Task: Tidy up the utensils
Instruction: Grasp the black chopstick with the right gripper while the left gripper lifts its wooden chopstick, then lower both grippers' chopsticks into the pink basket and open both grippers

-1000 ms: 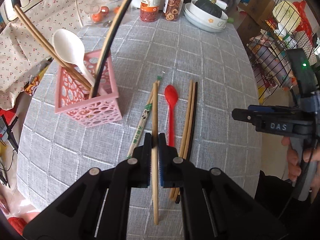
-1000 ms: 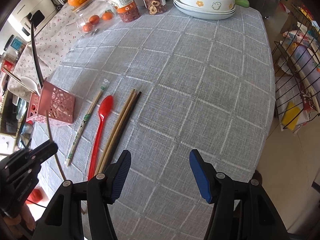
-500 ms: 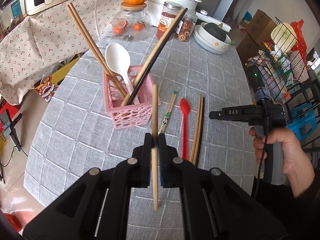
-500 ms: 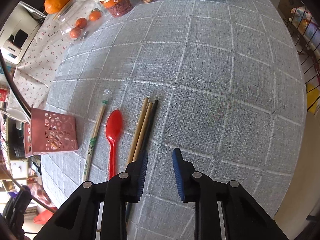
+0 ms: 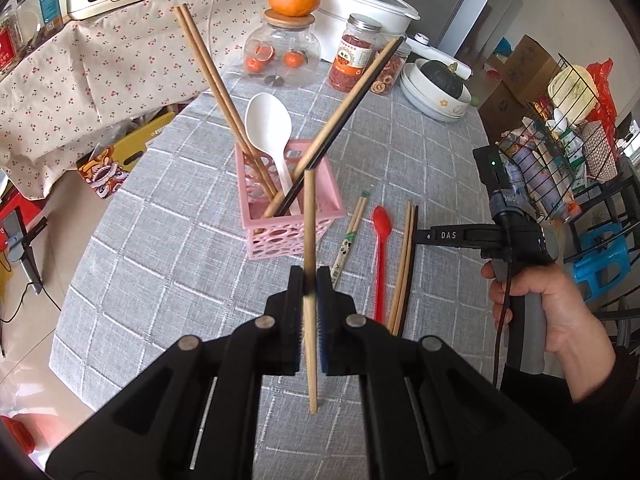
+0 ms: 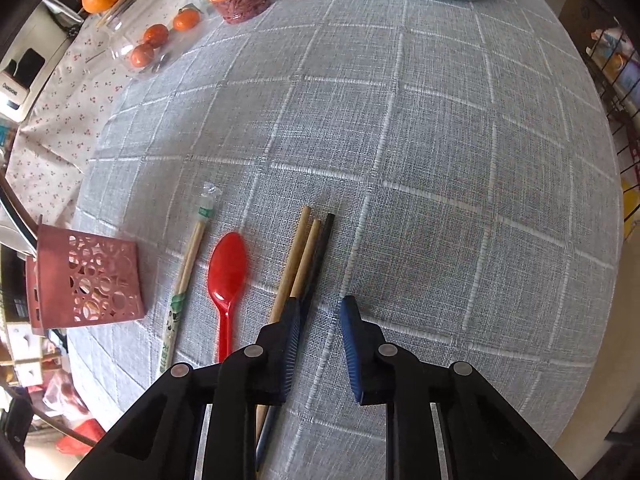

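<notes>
My left gripper (image 5: pixel 309 280) is shut on a wooden chopstick (image 5: pixel 308 220) and holds it above the table, in front of the pink basket (image 5: pixel 290 216). The basket holds a white spoon (image 5: pixel 269 128), two wooden chopsticks (image 5: pixel 212 80) and a dark pair (image 5: pixel 352 92). On the cloth lie wrapped chopsticks (image 6: pixel 184 280), a red spoon (image 6: pixel 226 276), two wooden chopsticks (image 6: pixel 298 256) and a black chopstick (image 6: pixel 318 260). My right gripper (image 6: pixel 320 312) is open low over the cloth, its left finger over the loose chopsticks. It also shows in the left wrist view (image 5: pixel 452 235).
Jars (image 5: pixel 354 58), a glass jar with an orange on top (image 5: pixel 286 48), a white cooker (image 5: pixel 360 4) and stacked bowls with a squash (image 5: pixel 436 88) stand at the table's far end. A wire rack (image 5: pixel 560 152) is off the right edge.
My left gripper has risen and pulled back with the chopstick. My right gripper has dropped toward the loose chopsticks and narrowed from wide open to a small gap.
</notes>
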A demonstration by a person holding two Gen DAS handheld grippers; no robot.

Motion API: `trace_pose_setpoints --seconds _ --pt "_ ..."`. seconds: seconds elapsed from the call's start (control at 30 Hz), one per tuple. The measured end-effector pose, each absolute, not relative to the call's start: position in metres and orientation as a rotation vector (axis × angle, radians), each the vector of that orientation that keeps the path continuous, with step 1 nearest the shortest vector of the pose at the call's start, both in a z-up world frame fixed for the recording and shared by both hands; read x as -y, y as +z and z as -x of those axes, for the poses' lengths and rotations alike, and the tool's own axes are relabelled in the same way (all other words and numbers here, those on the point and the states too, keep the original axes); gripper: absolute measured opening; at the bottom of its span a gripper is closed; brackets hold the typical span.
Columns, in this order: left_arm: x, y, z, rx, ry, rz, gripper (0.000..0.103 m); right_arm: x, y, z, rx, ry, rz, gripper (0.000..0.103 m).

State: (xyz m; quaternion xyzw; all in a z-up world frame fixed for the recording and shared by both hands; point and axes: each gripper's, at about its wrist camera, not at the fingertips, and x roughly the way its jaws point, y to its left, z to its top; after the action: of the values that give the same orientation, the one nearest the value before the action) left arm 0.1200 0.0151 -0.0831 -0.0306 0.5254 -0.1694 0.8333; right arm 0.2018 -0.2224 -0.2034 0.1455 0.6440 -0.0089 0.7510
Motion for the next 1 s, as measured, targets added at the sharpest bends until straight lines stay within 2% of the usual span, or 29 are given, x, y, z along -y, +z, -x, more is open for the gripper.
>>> trace_pose_setpoints --seconds 0.33,0.6,1.0 --pt "-0.017 -0.085 -0.121 -1.119 -0.349 0.068 0.007 0.189 -0.208 -0.203 -1.44 -0.077 -0.046 0.019" --pt "-0.014 -0.078 -0.118 -1.1 -0.354 0.071 0.007 0.219 -0.203 -0.192 -1.407 -0.027 -0.261 0.005" --pt "-0.021 -0.049 -0.103 -0.978 -0.343 0.082 0.007 0.241 -0.106 -0.135 -1.14 0.17 -0.326 0.005"
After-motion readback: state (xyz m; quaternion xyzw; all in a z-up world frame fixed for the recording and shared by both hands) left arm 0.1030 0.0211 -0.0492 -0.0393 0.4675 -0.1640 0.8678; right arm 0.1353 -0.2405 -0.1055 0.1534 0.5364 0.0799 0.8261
